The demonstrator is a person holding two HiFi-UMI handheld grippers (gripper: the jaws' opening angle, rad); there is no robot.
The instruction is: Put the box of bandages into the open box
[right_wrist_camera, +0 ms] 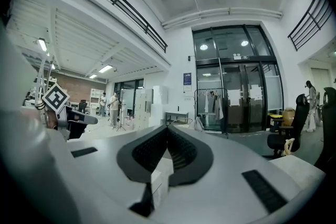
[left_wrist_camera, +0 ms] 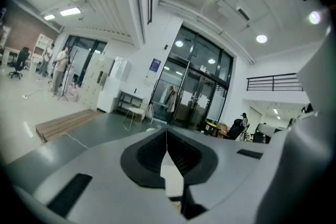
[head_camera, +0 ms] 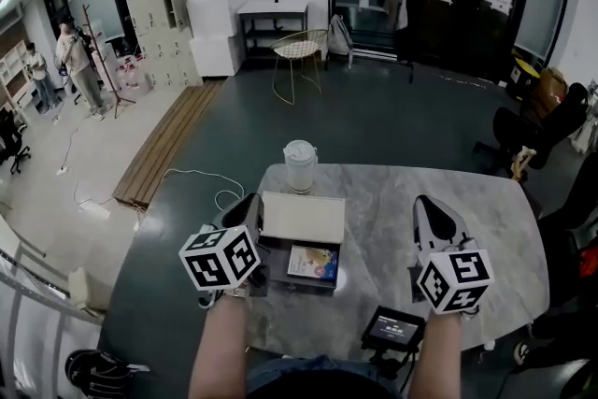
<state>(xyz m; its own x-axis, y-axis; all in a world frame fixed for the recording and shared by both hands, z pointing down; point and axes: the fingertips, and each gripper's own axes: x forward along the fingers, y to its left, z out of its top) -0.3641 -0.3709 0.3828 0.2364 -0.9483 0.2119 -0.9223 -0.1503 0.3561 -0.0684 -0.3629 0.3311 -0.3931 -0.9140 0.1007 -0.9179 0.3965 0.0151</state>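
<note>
In the head view an open dark box [head_camera: 277, 264] with its white lid [head_camera: 301, 218] tipped back sits on the marble table [head_camera: 383, 201]. The small colourful box of bandages [head_camera: 313, 264] lies inside it, at the right. My left gripper [head_camera: 250, 199] hangs above the box's left edge, and its jaws are shut on nothing. My right gripper [head_camera: 428, 201] hovers over the table to the right of the box, also shut and empty. In the left gripper view the left gripper [left_wrist_camera: 167, 136] points almost level across the room, as does the right gripper [right_wrist_camera: 168, 131] in the right gripper view.
A white lidded cup [head_camera: 300, 165] stands just behind the box near the table's far edge. A small device with a lit screen [head_camera: 394, 328] sits at the near edge. A wire chair [head_camera: 299, 47] and people [head_camera: 77, 61] are far off on the floor.
</note>
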